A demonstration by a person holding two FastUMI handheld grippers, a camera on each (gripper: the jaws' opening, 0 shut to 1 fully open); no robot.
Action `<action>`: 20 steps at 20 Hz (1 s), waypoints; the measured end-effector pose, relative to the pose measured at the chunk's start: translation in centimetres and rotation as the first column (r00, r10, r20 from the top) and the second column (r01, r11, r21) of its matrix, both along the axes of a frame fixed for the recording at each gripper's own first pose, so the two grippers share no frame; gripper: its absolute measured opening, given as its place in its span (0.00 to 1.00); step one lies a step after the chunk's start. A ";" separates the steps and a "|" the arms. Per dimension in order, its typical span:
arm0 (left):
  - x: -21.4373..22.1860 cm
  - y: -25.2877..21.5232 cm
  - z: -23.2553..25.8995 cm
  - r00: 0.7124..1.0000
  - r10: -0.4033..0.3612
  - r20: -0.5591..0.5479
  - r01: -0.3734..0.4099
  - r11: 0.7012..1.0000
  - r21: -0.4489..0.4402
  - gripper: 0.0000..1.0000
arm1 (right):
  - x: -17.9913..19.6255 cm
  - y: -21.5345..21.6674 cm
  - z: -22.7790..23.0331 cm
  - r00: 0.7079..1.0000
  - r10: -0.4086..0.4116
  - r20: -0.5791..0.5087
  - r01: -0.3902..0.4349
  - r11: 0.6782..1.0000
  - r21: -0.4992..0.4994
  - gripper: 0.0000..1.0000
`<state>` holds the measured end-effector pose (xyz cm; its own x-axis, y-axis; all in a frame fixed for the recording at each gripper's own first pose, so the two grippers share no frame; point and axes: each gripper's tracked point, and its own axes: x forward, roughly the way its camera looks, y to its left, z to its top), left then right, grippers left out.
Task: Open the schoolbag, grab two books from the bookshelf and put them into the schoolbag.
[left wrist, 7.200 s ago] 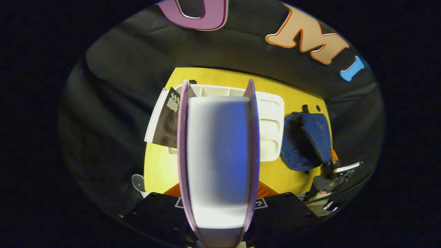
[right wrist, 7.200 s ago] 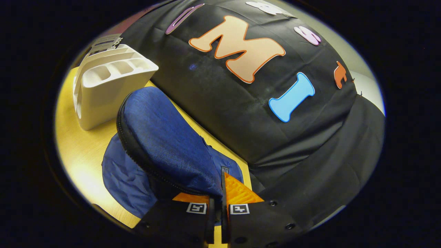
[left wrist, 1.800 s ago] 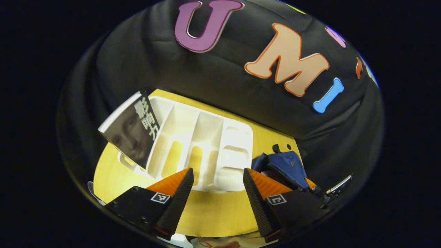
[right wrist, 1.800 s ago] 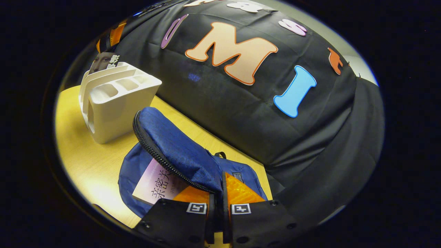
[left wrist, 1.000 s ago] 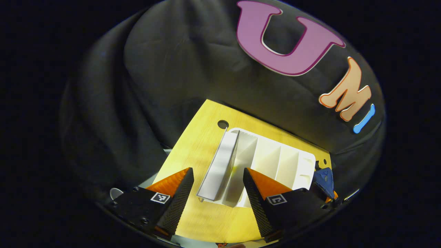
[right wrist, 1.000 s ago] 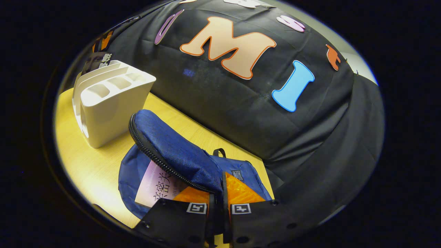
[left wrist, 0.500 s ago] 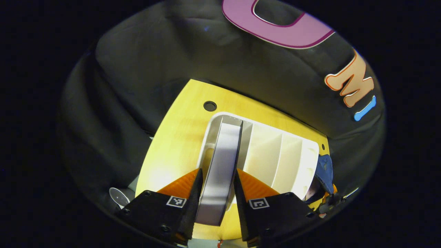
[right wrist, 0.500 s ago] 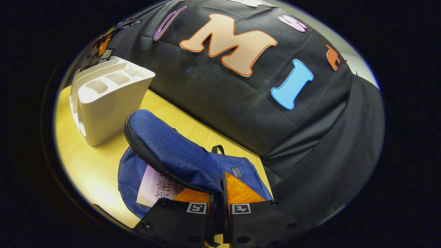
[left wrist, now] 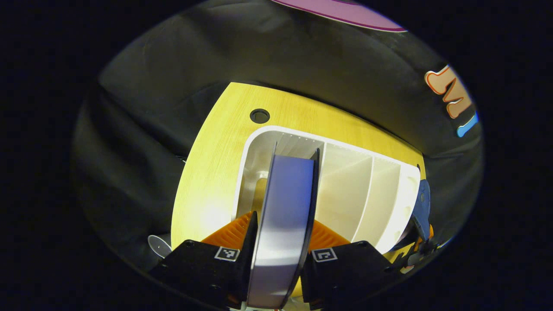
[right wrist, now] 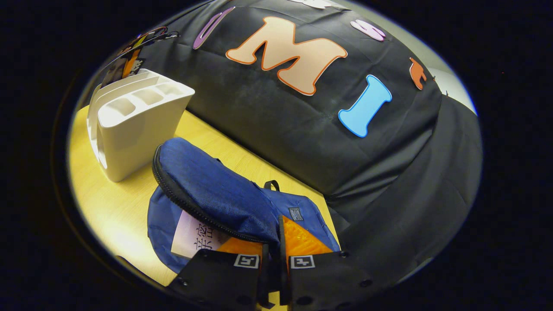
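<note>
Judging from how things lie, the task is a little more than half done. The blue schoolbag (right wrist: 224, 196) lies open on the yellow table (right wrist: 108, 203), and the right gripper (right wrist: 272, 263) has its jaws closed on the edge of the bag flap (right wrist: 207, 185), holding it lifted. One book with a pale purple cover (right wrist: 192, 237) is already inside the bag, partly under the flap. The left gripper (left wrist: 278, 255) is at the white bookshelf (left wrist: 367, 190), and its jaws stand on both sides of the second book (left wrist: 285, 216), which is in the end compartment; they seem to press it. What is left, I think: lift this book out and put it into the schoolbag.
</note>
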<state>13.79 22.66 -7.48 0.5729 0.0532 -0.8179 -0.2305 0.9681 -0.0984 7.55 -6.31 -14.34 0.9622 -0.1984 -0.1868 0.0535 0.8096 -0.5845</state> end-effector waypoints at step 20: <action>-7.1 -2.2 4.0 0.993 0.112 -0.033 -0.111 0.993 0.034 0.39 | -0.5 -0.4 -0.1 1.000 0.011 0.004 -0.011 0.999 0.033 0.10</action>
